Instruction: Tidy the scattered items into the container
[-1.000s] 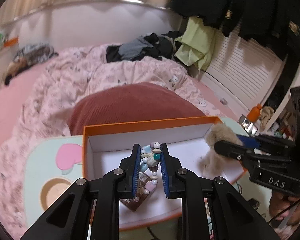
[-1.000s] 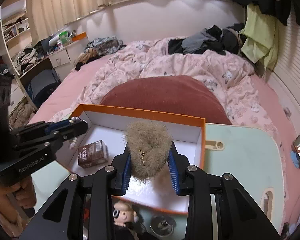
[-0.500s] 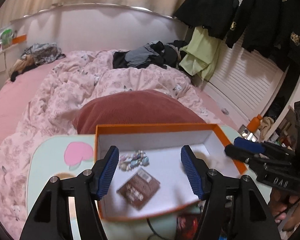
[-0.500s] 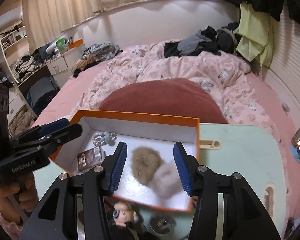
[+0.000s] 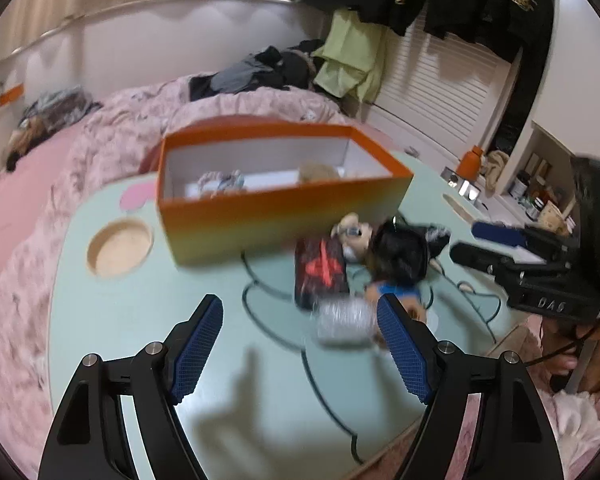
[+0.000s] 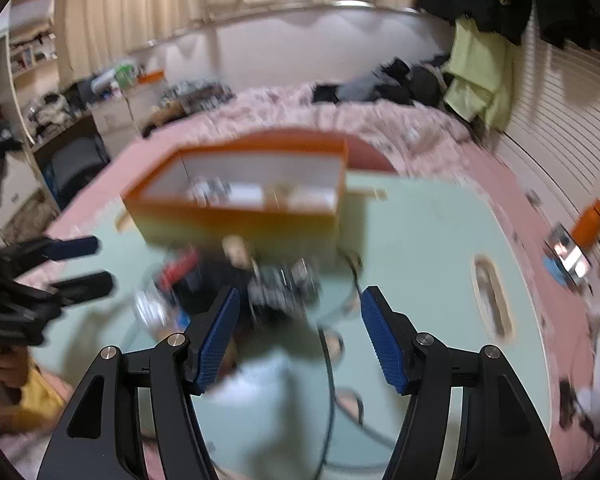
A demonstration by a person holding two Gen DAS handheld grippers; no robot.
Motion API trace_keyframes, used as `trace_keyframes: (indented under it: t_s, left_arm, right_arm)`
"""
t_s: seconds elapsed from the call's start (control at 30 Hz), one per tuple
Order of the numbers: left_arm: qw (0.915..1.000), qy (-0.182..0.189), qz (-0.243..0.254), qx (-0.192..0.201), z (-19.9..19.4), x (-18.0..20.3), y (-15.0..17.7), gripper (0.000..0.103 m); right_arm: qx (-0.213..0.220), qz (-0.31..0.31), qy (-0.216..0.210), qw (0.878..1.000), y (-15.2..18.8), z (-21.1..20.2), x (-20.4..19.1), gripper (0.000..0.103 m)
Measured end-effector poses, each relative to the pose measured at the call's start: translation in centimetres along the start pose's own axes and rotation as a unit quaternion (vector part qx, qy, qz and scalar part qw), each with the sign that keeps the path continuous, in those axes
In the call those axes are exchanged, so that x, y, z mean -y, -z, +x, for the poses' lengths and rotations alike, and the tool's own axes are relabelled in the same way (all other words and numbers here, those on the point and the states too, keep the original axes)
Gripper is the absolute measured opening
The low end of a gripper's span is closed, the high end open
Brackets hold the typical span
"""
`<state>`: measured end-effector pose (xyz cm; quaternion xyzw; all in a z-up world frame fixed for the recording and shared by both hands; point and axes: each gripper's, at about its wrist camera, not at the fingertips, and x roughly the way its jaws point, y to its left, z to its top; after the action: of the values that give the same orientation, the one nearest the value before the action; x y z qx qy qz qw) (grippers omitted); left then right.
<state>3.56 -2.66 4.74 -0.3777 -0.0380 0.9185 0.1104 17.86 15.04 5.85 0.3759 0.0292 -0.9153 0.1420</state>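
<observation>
Bedside clutter: on a mint-green tray table (image 5: 148, 320), both the left gripper (image 5: 300, 344) and right gripper (image 6: 298, 334) have just been opening, empty, behind the orange box (image 5: 284, 208). Remaining items huddle at its near wall: a doll (image 5: 396, 256), dark packet (image 5: 320, 268) and silver lump (image 5: 344, 320). Tight crowding risks a two-item grab.

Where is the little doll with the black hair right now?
In the left wrist view the doll lies on the green table, in front of the orange box, right beside a dark packet.

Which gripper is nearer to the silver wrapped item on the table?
Left. The left gripper has the silver wrapped item just beside its right finger, jaws open; the right gripper hangs further off, over the doll.
</observation>
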Motion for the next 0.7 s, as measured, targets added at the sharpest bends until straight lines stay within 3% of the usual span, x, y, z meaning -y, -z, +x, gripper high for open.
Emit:
trace_keyframes:
  t_s: [0.13, 0.3, 0.37, 0.4, 0.43, 0.57, 0.63, 0.7]
  left_arm:
    - [0.9988, -0.050, 0.000, -0.006, 1.0, -0.2, 2.2, 0.079]
    - [0.9982, -0.057, -0.005, -0.022, 2.3, -0.4, 3.2, 0.079]
    - [0.9977, -0.063, -0.001, -0.025, 3.0, -0.2, 3.4, 0.085]
    - [0.9972, -0.072, 0.004, -0.021, 3.1, -0.1, 3.6, 0.092]
    - [0.9964, -0.082, 0.006, -0.021, 3.3, 0.0, 3.8, 0.097]
    - [0.9954, -0.095, 0.009, -0.006, 3.2, 0.6, 4.5, 0.102]
    - [0.9955, -0.095, 0.009, -0.004, 3.1, 0.7, 4.6, 0.102]
    - [0.9955, -0.095, 0.008, -0.003, 3.0, 0.5, 4.6, 0.102]
  right_arm:
    - [-0.032, 0.017, 0.003, 0.999, 2.8, 1.0, 0.6, 0.064]
    - [-0.047, 0.021, 0.024, 0.998, 4.0, 1.7, 0.8, 0.065]
    - [-0.049, 0.013, 0.031, 0.998, 4.2, 1.8, 0.6, 0.073]
    - [-0.048, 0.008, 0.032, 0.998, 4.4, 1.9, 0.5, 0.086]
    - [-0.048, 0.003, 0.036, 0.998, 4.5, 2.1, 0.4, 0.090]
    - [-0.047, -0.003, 0.045, 0.998, 5.0, 2.0, 0.2, 0.091]
    - [-0.051, -0.006, 0.041, 0.998, 5.0, 2.2, 0.2, 0.101]
    - [-0.052, -0.010, 0.040, 0.998, 5.1, 2.4, 0.1, 0.103]
